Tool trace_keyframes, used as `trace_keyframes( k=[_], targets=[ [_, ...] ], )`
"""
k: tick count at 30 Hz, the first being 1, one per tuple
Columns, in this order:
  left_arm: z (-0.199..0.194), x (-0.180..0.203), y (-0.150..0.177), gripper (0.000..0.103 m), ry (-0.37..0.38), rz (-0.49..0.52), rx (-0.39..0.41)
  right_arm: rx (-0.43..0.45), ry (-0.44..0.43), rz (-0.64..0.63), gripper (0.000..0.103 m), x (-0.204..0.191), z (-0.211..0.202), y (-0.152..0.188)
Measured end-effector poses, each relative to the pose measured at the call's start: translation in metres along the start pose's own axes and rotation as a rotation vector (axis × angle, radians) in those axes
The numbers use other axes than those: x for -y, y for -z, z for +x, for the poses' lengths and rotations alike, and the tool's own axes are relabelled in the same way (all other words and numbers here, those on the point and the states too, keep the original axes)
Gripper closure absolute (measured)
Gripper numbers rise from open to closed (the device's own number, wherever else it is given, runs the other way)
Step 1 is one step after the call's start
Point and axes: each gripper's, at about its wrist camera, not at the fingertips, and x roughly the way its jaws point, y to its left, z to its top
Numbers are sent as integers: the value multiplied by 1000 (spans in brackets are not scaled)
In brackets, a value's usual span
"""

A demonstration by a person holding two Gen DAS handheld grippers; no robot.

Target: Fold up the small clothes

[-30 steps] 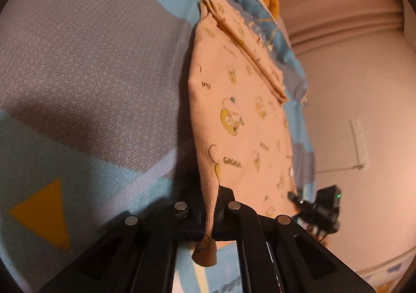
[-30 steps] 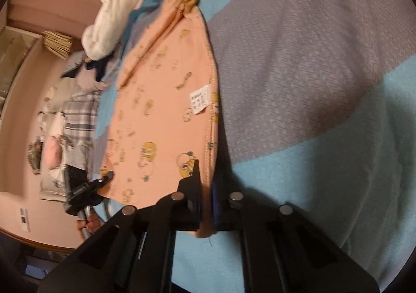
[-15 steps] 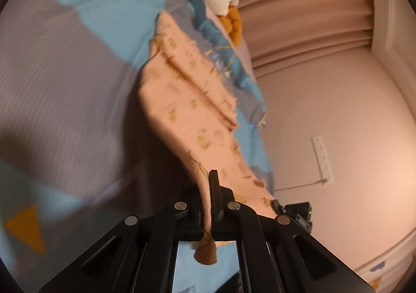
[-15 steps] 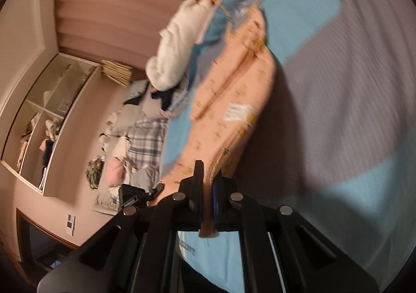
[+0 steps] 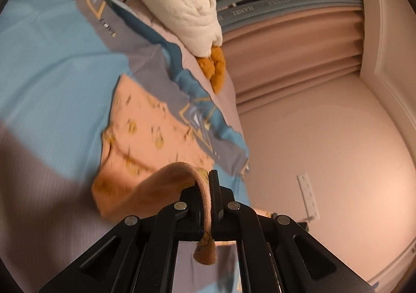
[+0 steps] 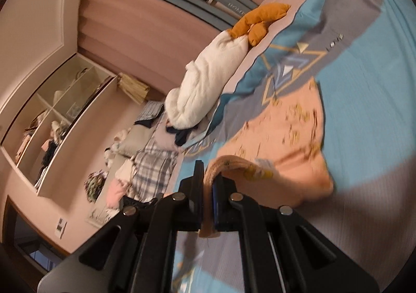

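Observation:
A small peach garment (image 5: 145,134) with yellow cartoon prints lies on the blue and grey bedspread (image 5: 46,64). My left gripper (image 5: 208,189) is shut on one near corner of it, and the cloth arches up from the bed into the jaws. My right gripper (image 6: 208,184) is shut on the other near corner of the peach garment (image 6: 283,132), which curls over itself there. The garment's far part lies flat and blurred on the bedspread (image 6: 364,64) in both views.
A white plush toy with orange feet (image 5: 182,2) lies at the bed's far edge, also in the right wrist view (image 6: 208,85). Pink curtains (image 5: 299,41) hang behind. A pile of plaid and other clothes (image 6: 145,163) and a wall shelf (image 6: 52,116) lie to the right gripper's left.
Both grippers have carried the held corners forward over the garment toward its far end. The hanging cloth now folds over itself and lies lower on the bed.

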Motion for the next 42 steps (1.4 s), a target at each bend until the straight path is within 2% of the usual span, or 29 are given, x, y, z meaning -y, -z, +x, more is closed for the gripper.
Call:
trace_keyframes(
  k=[8, 11, 18, 20, 23, 25, 26, 27, 28, 30, 31, 32, 35, 36, 37, 38, 39, 40, 42],
  targets=[
    [57, -23, -62, 102, -74, -35, 12, 31, 76, 51, 97, 35, 58, -63],
    [86, -36, -78, 102, -130, -41, -2, 21, 135, 76, 97, 57, 83, -82],
    [139, -66, -100, 102, -268, -66, -74, -94, 258, 156, 94, 102, 127, -99],
    [148, -76, -108, 102, -288, -118, -88, -124, 278, 211, 94, 115, 136, -104],
    [151, -93, -120, 102, -288, -237, -50, -128, 269, 319, 92, 132, 143, -115],
    [151, -103, -129, 102, -273, -309, -7, -83, 237, 423, 87, 146, 142, -120],
    [152, -104, -133, 102, -276, -318, 5, -48, 224, 465, 74, 152, 141, -123],
    [153, -106, -136, 102, -279, -324, -5, 8, 214, 527, 48, 161, 136, -125],
    [155, -107, -138, 100, -280, -333, -18, 48, 207, 574, 38, 165, 132, -126],
    [150, -110, -142, 81, -308, -367, -28, 117, 186, 635, 38, 175, 122, -127],
    [142, -109, -145, 69, -308, -367, 0, 145, 195, 618, 39, 175, 115, -129],
    [131, -107, -148, 65, -309, -354, 47, 158, 208, 593, 40, 172, 111, -131],
    [93, -93, -158, 65, -279, -297, 188, 176, 219, 470, 43, 154, 92, -138],
    [86, -84, -158, 65, -273, -253, 180, 146, 212, 410, 46, 143, 90, -139],
    [84, -75, -155, 65, -292, -192, 148, 80, 226, 307, 48, 128, 93, -139],
    [84, -63, -150, 65, -355, -103, 101, 26, 257, 206, 55, 114, 98, -137],
    [87, -50, -140, 65, -447, 7, 52, -54, 319, 43, 64, 91, 108, -129],
    [93, -39, -128, 65, -501, 98, 9, -102, 354, -49, 70, 79, 115, -121],
    [106, -24, -100, 65, -518, 242, -95, -205, 399, -188, 86, 63, 133, -101]
  ],
)
